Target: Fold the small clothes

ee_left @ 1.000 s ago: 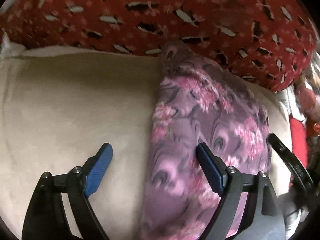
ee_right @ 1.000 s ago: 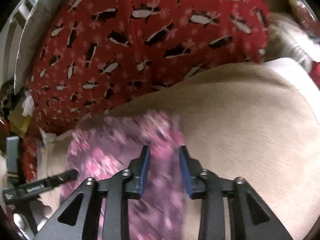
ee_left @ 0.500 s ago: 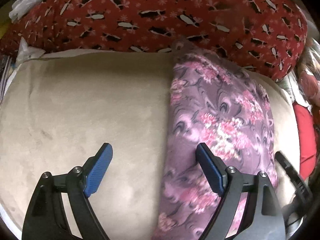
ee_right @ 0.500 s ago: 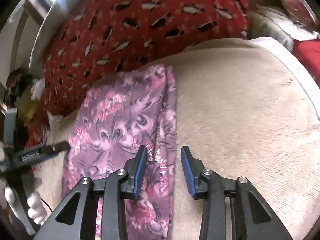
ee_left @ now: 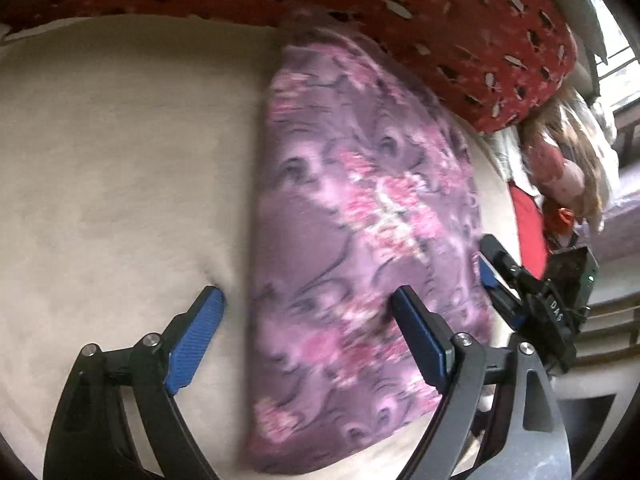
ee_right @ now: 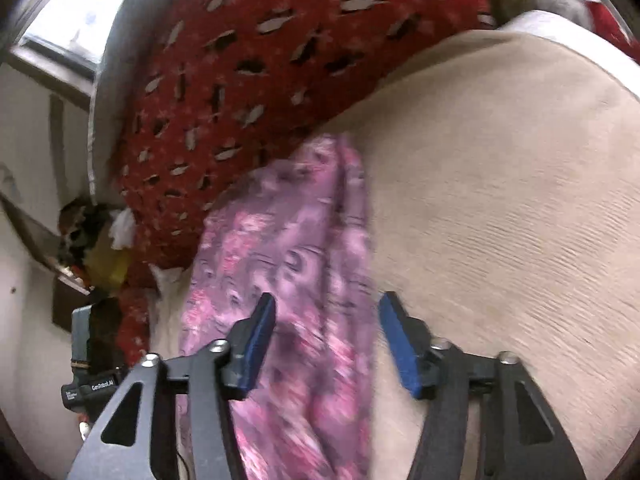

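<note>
Garment (ee_left: 360,240) lies folded into a long strip on the beige cushion (ee_left: 120,160), far end against the red pillow (ee_left: 440,8). Left tongs (ee_left: 308,312) spread, empty; right tongs (ee_right: 326,320) opening over its edge, nothing pinched. Crosswise folds probably remain.

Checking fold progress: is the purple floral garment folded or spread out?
Folded: the purple floral garment lies as a narrow strip on the beige cushion, with a doubled edge along one side.

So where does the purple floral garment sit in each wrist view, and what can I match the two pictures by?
Left wrist view: the purple floral garment lies right of centre on the beige cushion, running from the red blanket down to the bottom edge.
Right wrist view: the garment lies left of centre, running down between the open fingers.
Shared landmark: the red patterned blanket at the garment's far end.
</note>
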The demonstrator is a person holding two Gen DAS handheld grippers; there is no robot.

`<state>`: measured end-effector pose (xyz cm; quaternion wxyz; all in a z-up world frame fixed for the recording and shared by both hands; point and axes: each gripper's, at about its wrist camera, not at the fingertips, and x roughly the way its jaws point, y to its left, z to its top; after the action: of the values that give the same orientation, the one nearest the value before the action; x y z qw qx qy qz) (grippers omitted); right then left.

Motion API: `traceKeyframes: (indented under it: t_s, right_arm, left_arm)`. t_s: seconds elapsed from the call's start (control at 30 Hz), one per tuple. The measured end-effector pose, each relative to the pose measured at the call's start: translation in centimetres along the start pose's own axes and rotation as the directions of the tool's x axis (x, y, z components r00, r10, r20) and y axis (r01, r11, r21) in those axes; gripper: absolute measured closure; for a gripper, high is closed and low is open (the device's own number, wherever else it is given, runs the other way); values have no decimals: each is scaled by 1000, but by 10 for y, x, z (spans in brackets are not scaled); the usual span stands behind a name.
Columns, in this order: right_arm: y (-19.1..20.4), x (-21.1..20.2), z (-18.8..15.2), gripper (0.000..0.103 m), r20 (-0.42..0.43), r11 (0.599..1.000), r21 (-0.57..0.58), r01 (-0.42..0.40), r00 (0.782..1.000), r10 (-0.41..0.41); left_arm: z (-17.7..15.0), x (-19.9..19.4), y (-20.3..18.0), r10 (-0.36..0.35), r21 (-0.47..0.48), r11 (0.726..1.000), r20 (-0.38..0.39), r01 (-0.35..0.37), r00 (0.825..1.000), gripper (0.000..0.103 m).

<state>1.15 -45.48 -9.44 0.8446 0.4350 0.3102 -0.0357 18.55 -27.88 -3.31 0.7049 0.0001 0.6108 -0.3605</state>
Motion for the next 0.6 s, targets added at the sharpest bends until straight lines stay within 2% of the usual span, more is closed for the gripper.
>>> traceKeyframes:
  t_s: [0.17,0.2,0.23,0.27,0.3,0.37,0.5,0.6]
  right_arm:
    - [16,21,8,41,-31,996,-84,38,999,-41]
    - [19,22,7,46,-36,993,-107,51,998,-55]
    - [26,24,7,62,-50,986,-152,62,996,-70]
    - [31,25,6,66,-48,980,-186,77,995,-88]
    - [38,23,3,71,-35,964,-244,103,993,-115]
    - [53,19,0,76,-13,936,-318,153,986,-166]
    - [76,9,-6,78,44,905,-364,220,975,-219]
    - [96,-3,-14,78,67,892,-390,228,973,-219]
  left_arm:
    - [16,10,0,-60,-78,995,6,60,998,16]
    - [16,10,0,-65,-94,993,11,66,998,19]
    - [16,9,-2,-49,-103,993,20,51,999,29]
    - [15,7,-3,-18,-94,995,26,21,999,54]
    - [15,7,-7,13,-69,998,26,-11,1000,66]
    - [12,2,-12,33,-37,999,38,-32,999,75]
    - [5,-16,-21,66,-10,998,87,-65,994,78]
    - [-8,-35,-25,99,15,995,128,-102,987,79]
